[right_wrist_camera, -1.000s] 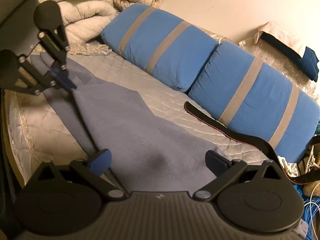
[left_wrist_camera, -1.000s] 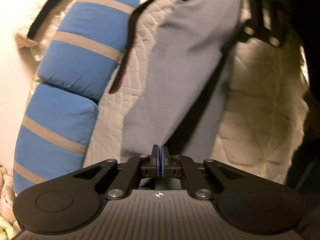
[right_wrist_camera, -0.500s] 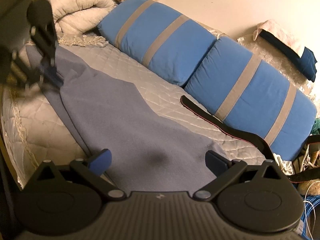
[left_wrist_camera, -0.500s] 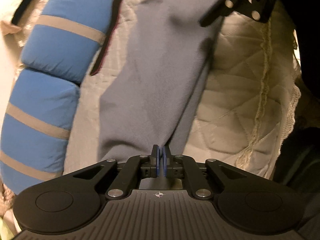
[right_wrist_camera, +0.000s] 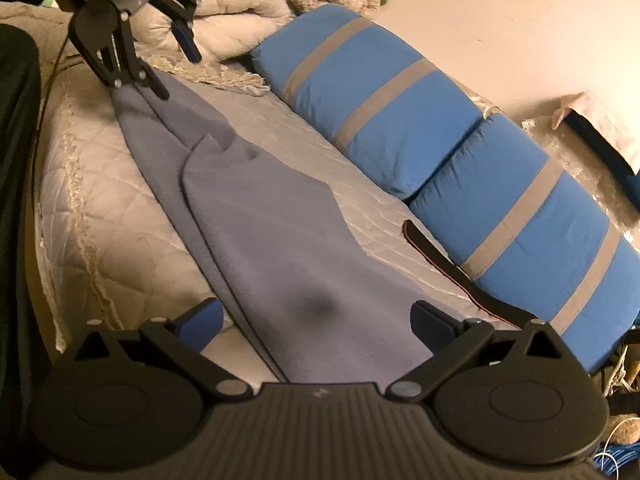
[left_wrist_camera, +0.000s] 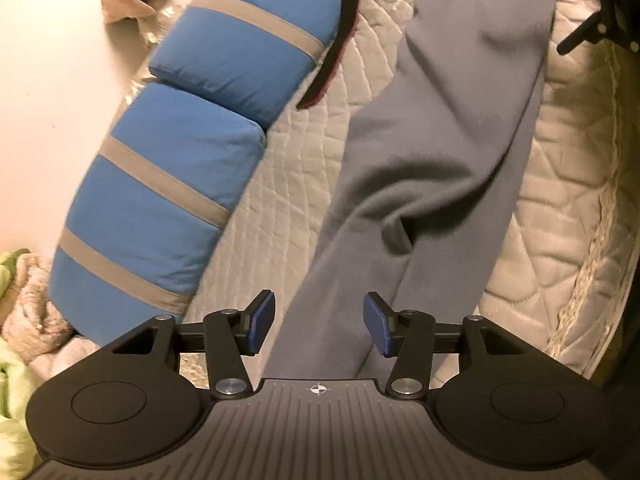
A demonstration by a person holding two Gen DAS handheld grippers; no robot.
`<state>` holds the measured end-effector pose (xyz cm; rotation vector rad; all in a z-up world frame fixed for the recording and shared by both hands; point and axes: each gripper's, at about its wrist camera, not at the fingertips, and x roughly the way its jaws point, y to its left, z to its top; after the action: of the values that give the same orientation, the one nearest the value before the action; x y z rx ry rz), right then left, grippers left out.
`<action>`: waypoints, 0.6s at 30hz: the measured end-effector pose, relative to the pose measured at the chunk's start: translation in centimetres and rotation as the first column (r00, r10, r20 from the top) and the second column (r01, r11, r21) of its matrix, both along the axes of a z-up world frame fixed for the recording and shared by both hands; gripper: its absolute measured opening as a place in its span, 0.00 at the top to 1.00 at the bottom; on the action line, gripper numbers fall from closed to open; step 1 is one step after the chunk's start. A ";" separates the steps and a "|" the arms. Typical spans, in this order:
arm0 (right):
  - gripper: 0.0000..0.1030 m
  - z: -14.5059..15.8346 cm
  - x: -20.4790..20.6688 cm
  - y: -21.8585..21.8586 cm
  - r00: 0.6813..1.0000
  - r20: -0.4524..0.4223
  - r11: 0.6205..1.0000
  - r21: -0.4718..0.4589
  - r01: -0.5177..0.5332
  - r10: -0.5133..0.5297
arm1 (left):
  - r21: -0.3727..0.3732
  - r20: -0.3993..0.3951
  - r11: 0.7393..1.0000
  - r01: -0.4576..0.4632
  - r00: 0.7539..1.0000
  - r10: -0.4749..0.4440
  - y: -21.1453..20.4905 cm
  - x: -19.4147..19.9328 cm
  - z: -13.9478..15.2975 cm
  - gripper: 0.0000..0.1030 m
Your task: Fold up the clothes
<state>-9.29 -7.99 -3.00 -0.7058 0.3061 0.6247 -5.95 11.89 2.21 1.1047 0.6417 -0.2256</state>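
Left claw (left_wrist_camera: 319,323) is opening, letting go the grey garment (left_wrist_camera: 432,152) stretched toward twelve o'clock; right claw (right_wrist_camera: 317,322) gapes empty. Next: regrip an edge to fold.

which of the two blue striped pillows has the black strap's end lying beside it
The blue pillow on the right in the right wrist view. The black strap ends against its lower edge; the other pillow, nearer the piled blankets, has bare quilt beside it.

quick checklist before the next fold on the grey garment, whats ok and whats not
1. Left gripper clear of the grey garment: ok, jaws opening, cloth between them but unpinched.
2. Right gripper open: ok, nothing pinched.
3. Garment lying flat: not ok, creased near the left gripper.
4. Black strap off the garment: ok, beside it.
5. Blue pillows clear of the fold area: ok.
6. Garment's end under the right gripper: cannot tell.
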 end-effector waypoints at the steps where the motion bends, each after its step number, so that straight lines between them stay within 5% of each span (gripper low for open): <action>1: 0.00 0.0 0.1 0.1 1.000 0.001 1.000 -0.002 0.002 -0.002 | 0.001 -0.009 1.000 0.013 1.000 -0.013 0.1 0.0 -0.4 0.54; 11: 0.00 -0.3 0.5 0.4 1.000 -0.005 1.000 -0.009 0.016 -0.016 | 0.165 -0.040 0.984 0.062 0.998 -0.056 1.0 2.1 -5.7 0.54; 18: 0.00 -0.4 0.4 0.4 1.000 0.000 1.000 -0.017 0.009 -0.009 | 0.323 0.023 0.938 0.129 0.989 -0.144 0.8 1.3 -8.0 0.54</action>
<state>-8.84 -7.61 -3.40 -0.7207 0.3144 0.6145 -4.62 12.66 -5.82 1.4672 0.5729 -0.2190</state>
